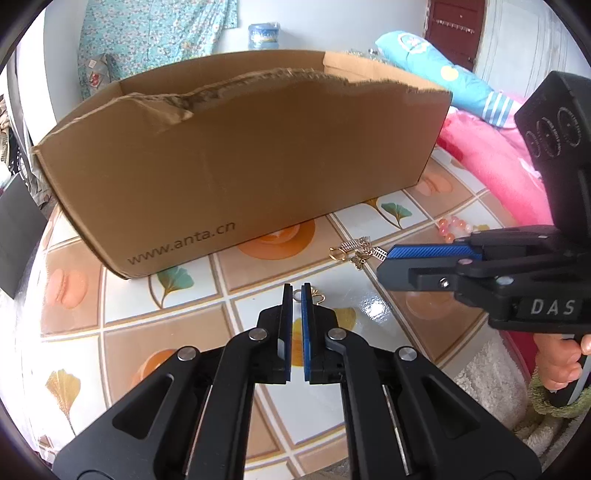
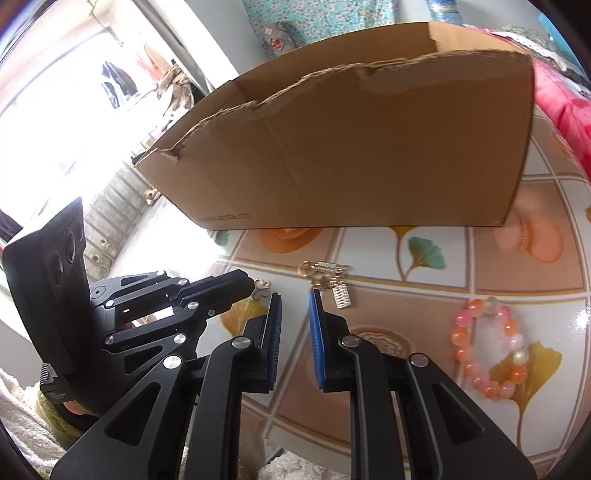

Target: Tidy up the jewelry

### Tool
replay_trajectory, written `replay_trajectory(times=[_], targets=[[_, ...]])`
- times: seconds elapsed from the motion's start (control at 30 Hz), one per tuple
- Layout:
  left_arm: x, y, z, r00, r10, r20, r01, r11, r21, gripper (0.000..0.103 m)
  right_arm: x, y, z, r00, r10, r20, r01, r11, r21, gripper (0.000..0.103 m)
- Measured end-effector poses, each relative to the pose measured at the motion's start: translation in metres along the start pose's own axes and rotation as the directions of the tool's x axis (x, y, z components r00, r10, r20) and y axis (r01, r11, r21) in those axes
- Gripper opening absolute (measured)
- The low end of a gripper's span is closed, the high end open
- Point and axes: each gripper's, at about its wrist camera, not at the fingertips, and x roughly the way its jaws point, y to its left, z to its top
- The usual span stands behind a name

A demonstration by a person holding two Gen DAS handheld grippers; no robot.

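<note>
Glossy tablecloth (image 1: 177, 325) printed with ginkgo leaves and macarons fills the lower half of the left wrist view, with one torn-rimmed cardboard box (image 1: 240, 158) marked "www.anta.cn" across the centre. The left gripper (image 1: 296, 291), at bottom centre, has its jaws drawn almost together around a small gold earring (image 1: 308, 294) lying on the cloth; only its hook and loop show past the fingertips. The right gripper (image 1: 384, 260) enters from the right edge, a hand (image 1: 565, 362) on its handle, its tip just beside a cluster of gold earrings (image 1: 356, 253). A few pink beads (image 1: 452, 225) peek out behind it. Upper background holds one blue water jug (image 1: 263, 35).

From the right wrist view, the right gripper (image 2: 295, 299) stands narrowly parted and holds nothing, just below the earring cluster (image 2: 328, 277). Only here does the whole pink-and-orange bead bracelet (image 2: 487, 347) show, at lower right. The left gripper (image 2: 251, 285) reaches in from the left, its tip at the small earring (image 2: 261, 288). The box (image 2: 369, 155) spans the top.
</note>
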Motion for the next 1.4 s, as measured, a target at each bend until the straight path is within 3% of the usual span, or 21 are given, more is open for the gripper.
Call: replay_trajectory(times=[0.13, 0.27, 0.43, 0.57, 0.77, 0.83, 1.4], targets=[[-0.005, 0.010, -0.004, 1.000, 0.021, 0.009, -0.021, 1.000, -0.023, 0.004, 0.010, 0.021, 0.003, 1.000, -0.020, -0.004, 0.020, 0.996, -0.082, 0.024], [-0.008, 0.024, -0.009, 0.999, 0.035, 0.010, -0.034, 0.998, -0.050, 0.004, 0.020, 0.045, 0.003, 0.997, -0.072, 0.007, 0.072, 0.970, -0.230, 0.025], [-0.011, 0.034, -0.015, 0.999, 0.036, 0.014, -0.035, 0.998, -0.045, 0.005, 0.038, 0.056, 0.006, 0.992, -0.120, -0.026, 0.098, 0.903, -0.419, 0.025], [-0.011, 0.037, -0.017, 0.999, 0.024, 0.025, -0.023, 0.999, -0.048, 0.005, 0.047, 0.059, 0.011, 0.991, -0.107, -0.079, 0.053, 0.861, -0.505, 0.025], [-0.010, 0.038, -0.019, 0.999, 0.008, 0.039, -0.005, 0.999, -0.054, 0.005, 0.054, 0.063, 0.018, 0.985, -0.115, -0.132, 0.027, 0.846, -0.533, 0.024], [-0.010, 0.038, -0.019, 0.999, 0.004, 0.042, -0.002, 0.999, -0.053, 0.005, 0.057, 0.065, 0.022, 0.982, -0.116, -0.147, 0.022, 0.852, -0.523, 0.016], [-0.015, 0.045, -0.023, 0.998, -0.006, 0.055, 0.009, 0.998, -0.063, 0.005, 0.055, 0.058, 0.028, 0.986, -0.092, -0.141, 0.022, 0.900, -0.435, 0.014]])
